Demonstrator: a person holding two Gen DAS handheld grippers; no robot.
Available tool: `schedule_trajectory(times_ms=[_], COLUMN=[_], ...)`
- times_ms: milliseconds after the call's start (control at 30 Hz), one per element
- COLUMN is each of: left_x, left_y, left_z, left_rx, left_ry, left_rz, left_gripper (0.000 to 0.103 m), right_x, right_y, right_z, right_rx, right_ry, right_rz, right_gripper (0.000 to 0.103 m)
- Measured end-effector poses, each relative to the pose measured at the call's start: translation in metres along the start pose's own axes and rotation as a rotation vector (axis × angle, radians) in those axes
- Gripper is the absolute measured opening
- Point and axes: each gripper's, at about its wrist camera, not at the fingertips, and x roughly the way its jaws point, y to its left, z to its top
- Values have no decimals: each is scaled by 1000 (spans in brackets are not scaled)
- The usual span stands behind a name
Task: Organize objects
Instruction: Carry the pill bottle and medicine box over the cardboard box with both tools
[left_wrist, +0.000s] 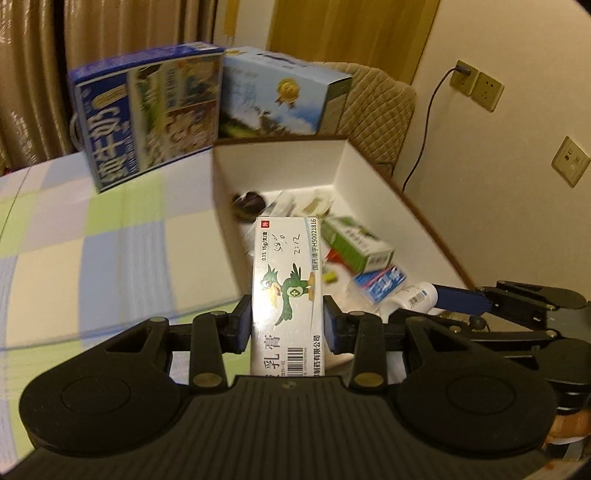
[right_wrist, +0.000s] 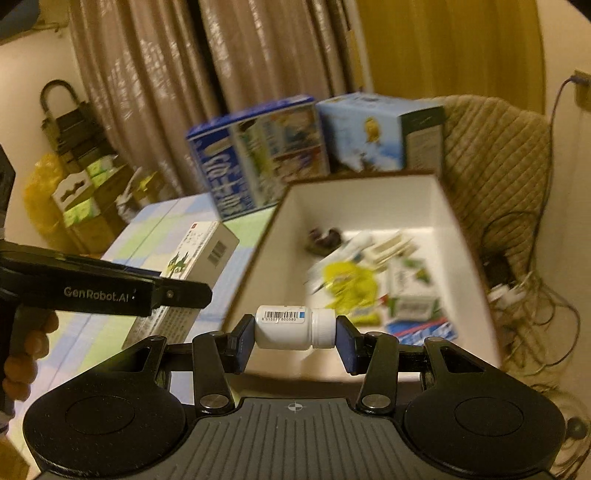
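My left gripper (left_wrist: 287, 325) is shut on a long white ointment carton with a green bird (left_wrist: 286, 288), held over the near left wall of the open white storage box (left_wrist: 373, 184). The same carton (right_wrist: 192, 273) shows at the left of the right wrist view, in the left gripper's black fingers (right_wrist: 177, 293). My right gripper (right_wrist: 295, 338) is shut on a small white pill bottle (right_wrist: 291, 326), lying sideways between the pads above the box's (right_wrist: 258, 266) near wall. That bottle (left_wrist: 412, 297) also appears at the right in the left wrist view.
Inside the box lie a green-and-white carton (left_wrist: 356, 242), a blue-and-white pack (left_wrist: 380, 282), a yellow packet (right_wrist: 345, 282) and a dark lump (left_wrist: 249, 203). Two large milk cartons (left_wrist: 147, 114) (left_wrist: 280, 96) stand behind, on a checked cloth (left_wrist: 92, 240). A quilted chair back (right_wrist: 495, 166) and cables (right_wrist: 532, 295) sit right.
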Motion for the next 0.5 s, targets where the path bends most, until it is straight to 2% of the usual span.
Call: schedule_trajectory(times_ms=[167,500], left_x=[33,104], left_y=[-17,-20], left_z=[19,36], left_rx=[-5,-39], left_ry=[26,126], left_rz=[17,95], left_gripper=[33,33], right_x=[13,62], right_y=[-26,-62], right_z=[13,18], right_rx=[-15,-38], right_ry=[-4,82], right_rz=[-34,-38], right_gripper=[44,44])
